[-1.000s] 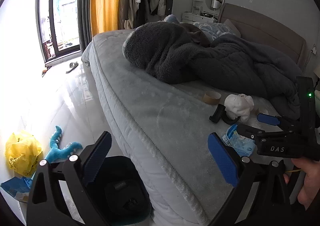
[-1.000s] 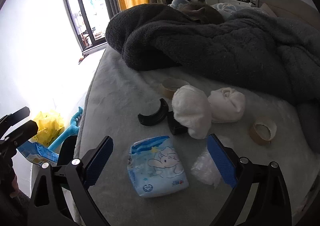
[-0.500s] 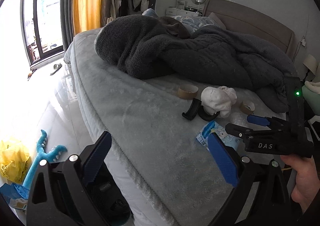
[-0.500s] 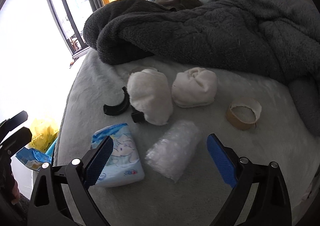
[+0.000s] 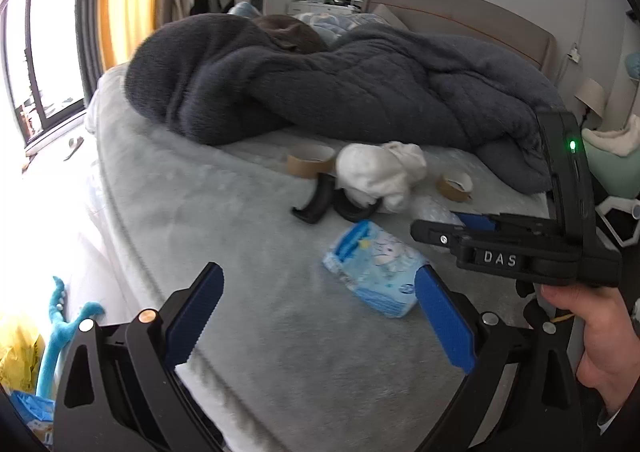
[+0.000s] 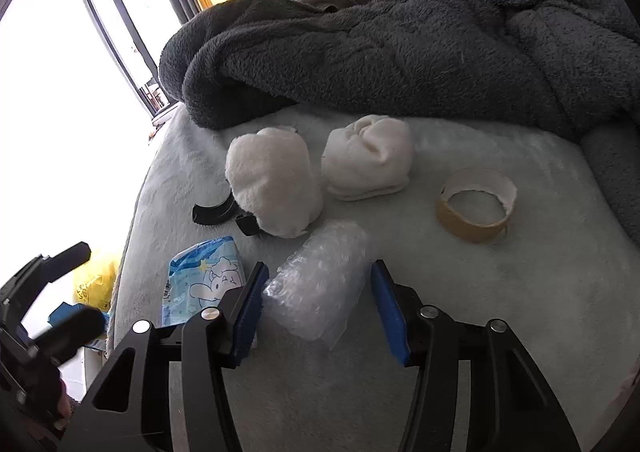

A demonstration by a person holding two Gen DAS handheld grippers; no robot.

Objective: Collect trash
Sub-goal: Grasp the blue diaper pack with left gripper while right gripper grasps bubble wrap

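A clear roll of bubble wrap [image 6: 316, 284] lies on the grey bed [image 6: 460, 312]. My right gripper [image 6: 319, 268] straddles it and its jaws are closing; the blue pads [image 6: 250, 304] stand at the roll's sides without visibly squeezing it. A blue tissue pack [image 6: 204, 280] lies just left of it. In the left wrist view my left gripper [image 5: 318, 272] hangs open over the bed's edge with nothing between its fingers; the tissue pack [image 5: 372, 268] sits by its right finger. The right gripper [image 5: 444, 226], held by a hand, reaches in from the right onto the bubble wrap [image 5: 436, 214].
Two white rolled cloths [image 6: 276, 188] [image 6: 368, 160], two brown tape rolls [image 5: 310, 164] [image 6: 476, 208] and black curved pieces [image 5: 316, 204] lie beyond. A dark blanket [image 5: 320, 72] covers the bed's far half. On the floor lie a yellow bag [image 5: 16, 352] and a blue toy [image 5: 60, 328].
The right gripper moved onto the bubble wrap and its jaws narrowed around it. The left gripper swung right, from over the floor bin to over the bed, nearer the tissue pack.
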